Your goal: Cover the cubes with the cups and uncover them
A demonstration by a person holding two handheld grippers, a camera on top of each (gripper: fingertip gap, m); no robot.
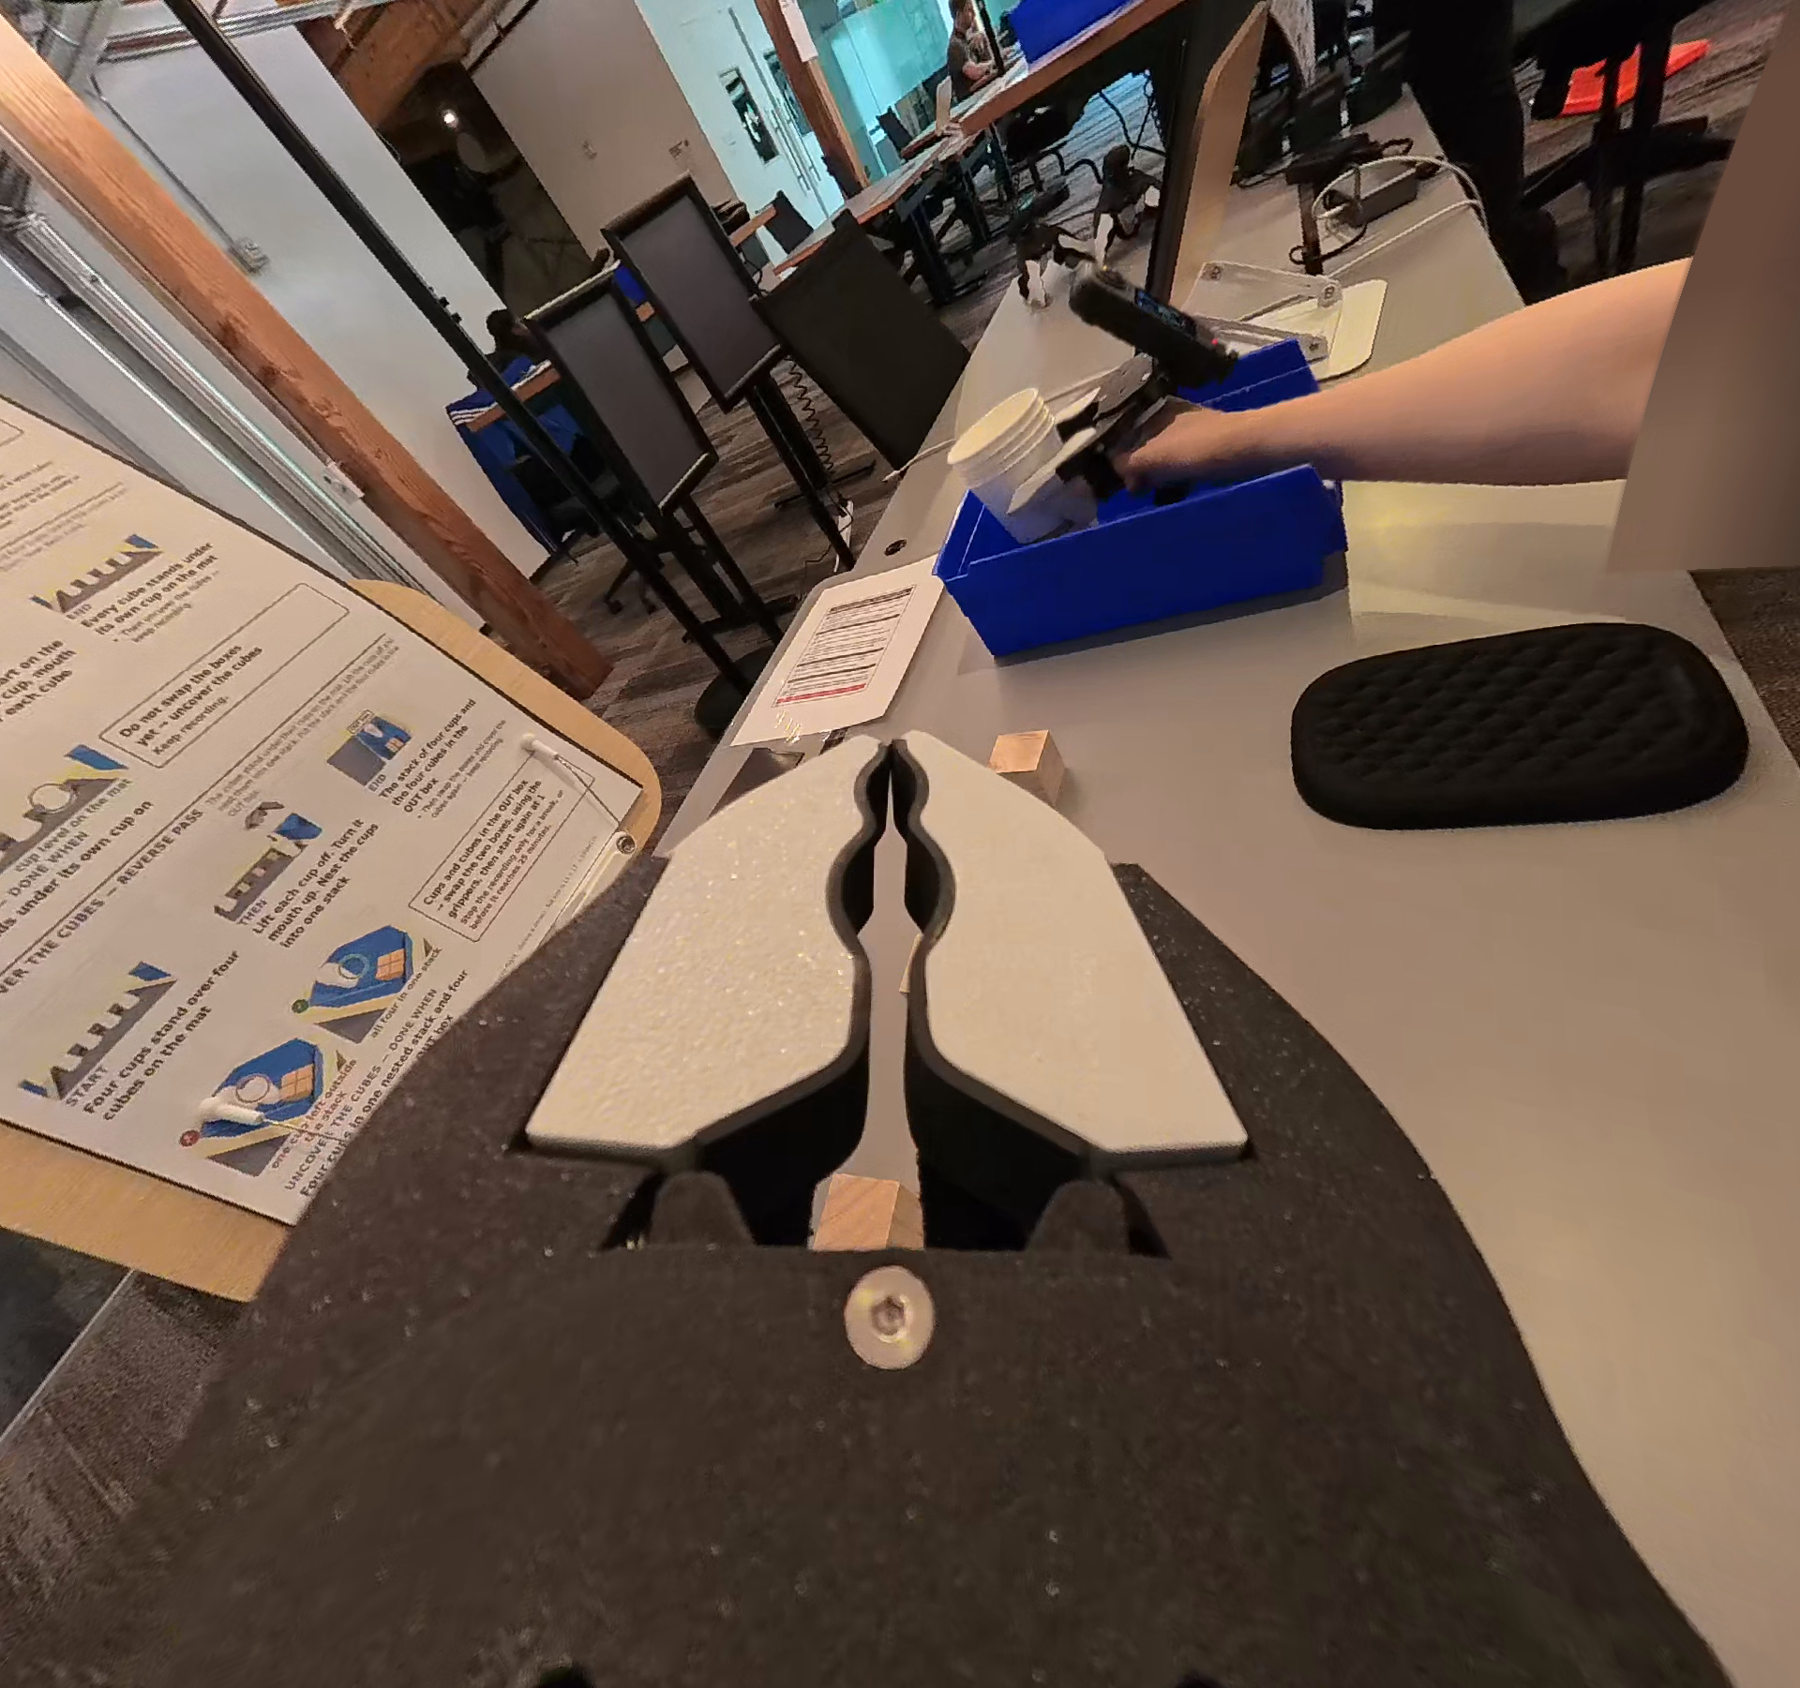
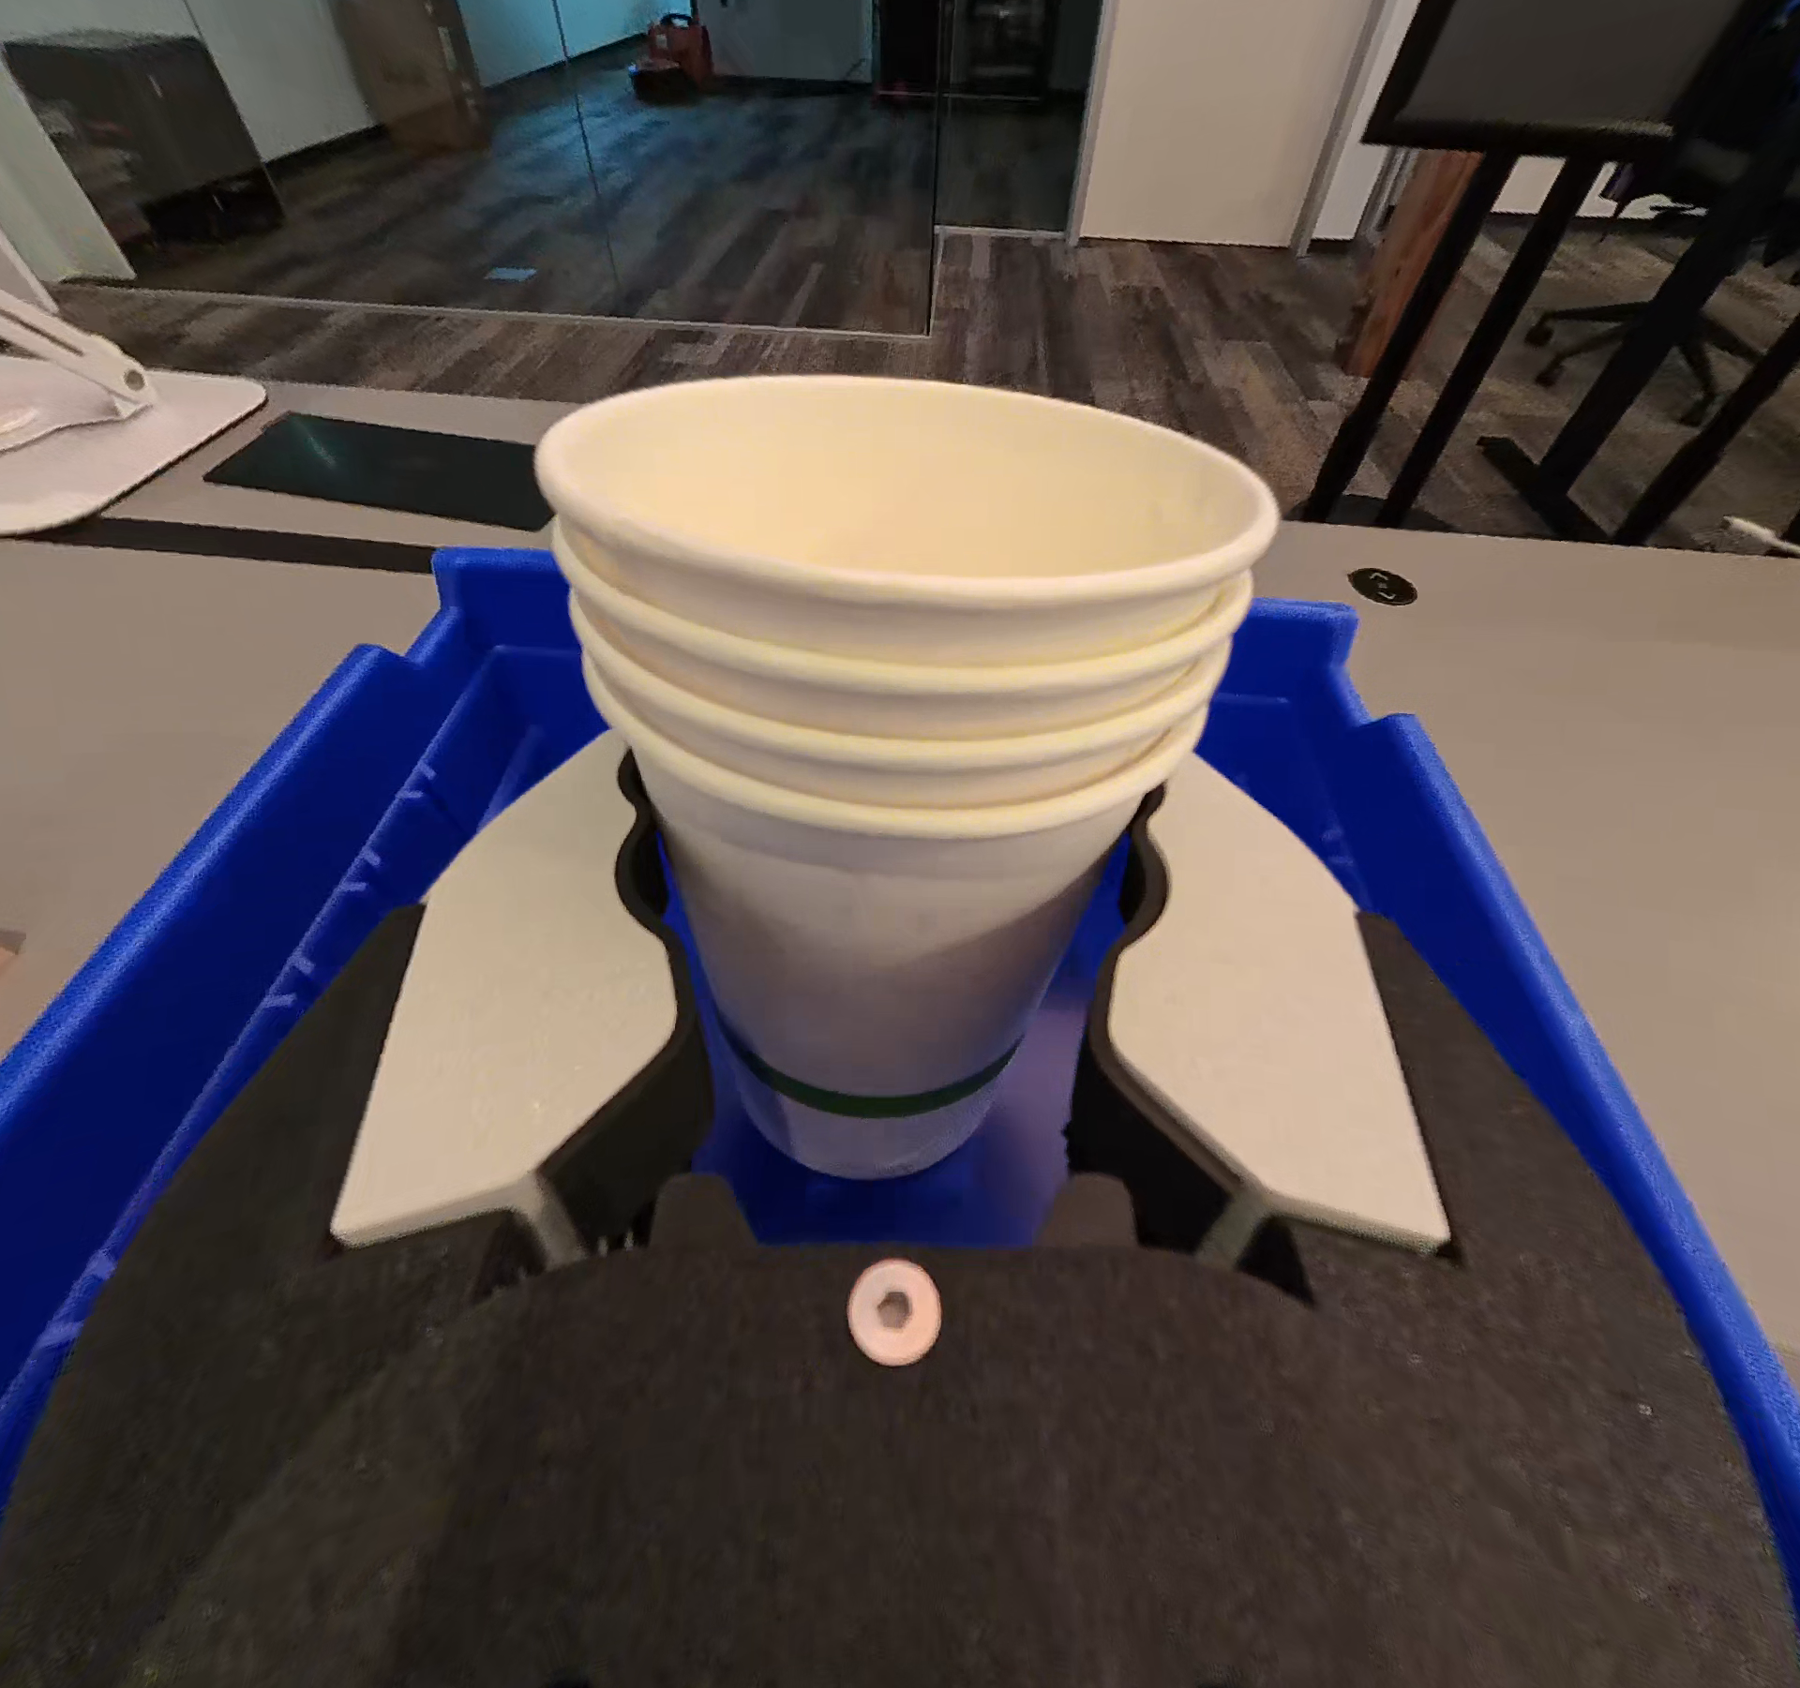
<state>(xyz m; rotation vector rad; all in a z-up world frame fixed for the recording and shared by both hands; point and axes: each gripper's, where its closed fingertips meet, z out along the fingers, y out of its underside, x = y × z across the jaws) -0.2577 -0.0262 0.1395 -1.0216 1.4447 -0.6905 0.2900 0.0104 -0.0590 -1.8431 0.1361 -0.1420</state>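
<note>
My right gripper point(image 2: 891, 794) is shut on a stack of several nested white paper cups point(image 2: 906, 570), mouths up, its fingers point(image 2: 545, 960) on either side of the lowest cup. It holds the stack tilted over a blue bin point(image 2: 292, 862). The left wrist view shows that gripper point(image 1: 1081, 463), the cup stack point(image 1: 1008, 453) and the bin point(image 1: 1169, 590) farther along the table. My left gripper point(image 1: 891, 755) is shut and empty, low over the grey table point(image 1: 1412, 1008). One wooden cube point(image 1: 1028, 765) lies just beyond its right fingertip. Another cube point(image 1: 867, 1213) shows under the fingers' base.
A black padded mat point(image 1: 1519, 726) lies right of the cube. A printed sheet point(image 1: 847, 658) lies by the bin. An instruction board point(image 1: 243, 862) leans at the left past the table edge. A second blue bin point(image 1: 1266, 366) and a person's forearm point(image 1: 1461, 395) are behind.
</note>
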